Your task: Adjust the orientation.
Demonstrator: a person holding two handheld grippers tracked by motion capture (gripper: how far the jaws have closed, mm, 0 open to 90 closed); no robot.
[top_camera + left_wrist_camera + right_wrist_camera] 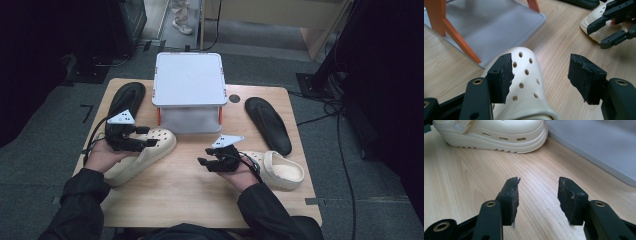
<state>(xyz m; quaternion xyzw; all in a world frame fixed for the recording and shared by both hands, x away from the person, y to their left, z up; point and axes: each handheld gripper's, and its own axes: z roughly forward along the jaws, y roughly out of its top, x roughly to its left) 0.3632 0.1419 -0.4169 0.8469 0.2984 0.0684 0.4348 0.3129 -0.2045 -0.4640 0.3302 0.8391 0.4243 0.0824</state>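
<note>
On the tabletop (190, 192) in the high view, a cream clog (142, 155) lies near the left edge with its toe toward the grey two-tier stand (188, 80) at the far edge. The left gripper (145, 137) hovers over that clog's toe, jaws apart and gripping nothing. A second cream clog (280, 169) lies near the right edge, just beside the right gripper (206, 162), whose jaws also stand apart and empty. One black flip-flop (127, 97) lies at the far left corner, another black flip-flop (268, 124) along the right edge beyond the second clog.

Along the left gripper view, the jaws stand wide; the perforated toe of the cream clog (526, 85) sits under the left jaw, which is close over it; whether it touches I cannot tell. The stand's lower tray (491, 27) lies behind.

Along the right gripper view, wide jaws frame bare wood, with the cream clog (496, 135) well beyond them.
</note>
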